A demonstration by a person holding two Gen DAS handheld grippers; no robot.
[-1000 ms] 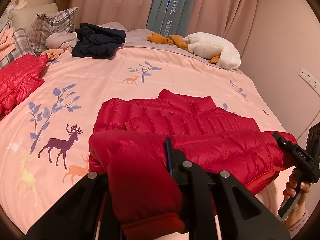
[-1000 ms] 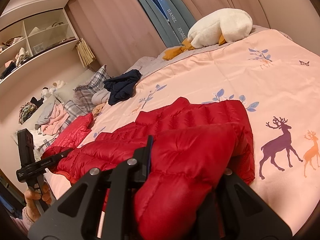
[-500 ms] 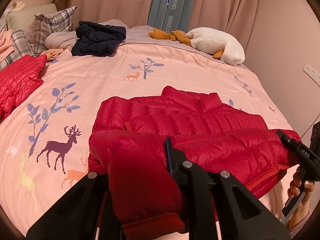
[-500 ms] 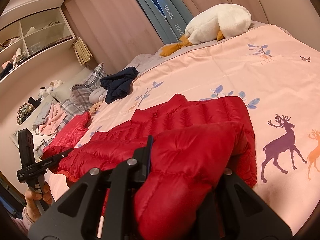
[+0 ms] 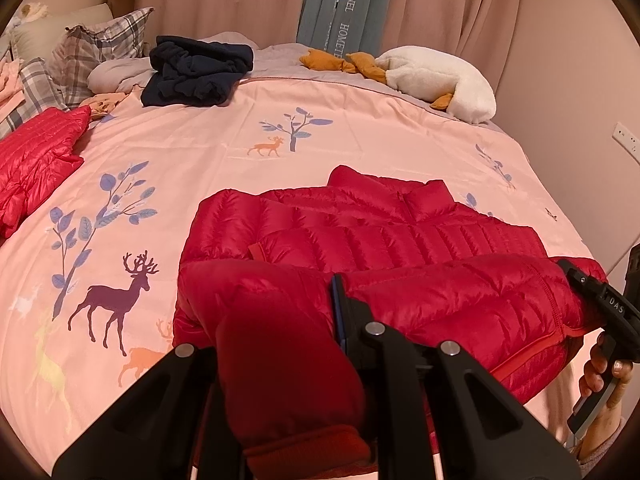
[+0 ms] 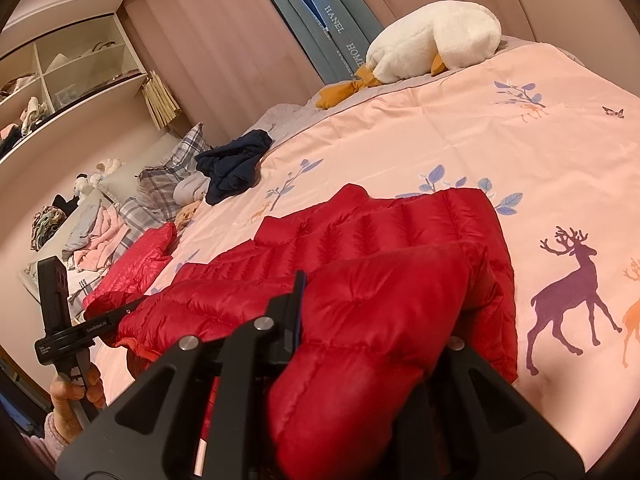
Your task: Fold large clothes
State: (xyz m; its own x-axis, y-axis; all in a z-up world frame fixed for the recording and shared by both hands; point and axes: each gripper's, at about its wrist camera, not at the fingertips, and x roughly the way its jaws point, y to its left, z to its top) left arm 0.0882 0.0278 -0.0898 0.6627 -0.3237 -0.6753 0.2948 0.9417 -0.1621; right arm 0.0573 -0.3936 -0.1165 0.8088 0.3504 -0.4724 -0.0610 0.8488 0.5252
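Hem of the red down jacket [image 5: 360,240] is raised off the bed [image 5: 200,152], left gripper [image 5: 280,320] and right gripper [image 6: 372,320] each with jaws clamped on a corner, probably so the lower half can fold evenly toward the collar.

- The jacket [image 5: 384,240] lies on the bed [image 5: 200,148], near edge lifted.
- A second jacket [image 5: 36,160] lies far left.
- The dark clothes [image 5: 198,72] lie behind, near the pillows [image 5: 100,48].
- The stuffed goose [image 5: 436,80] lies far right.
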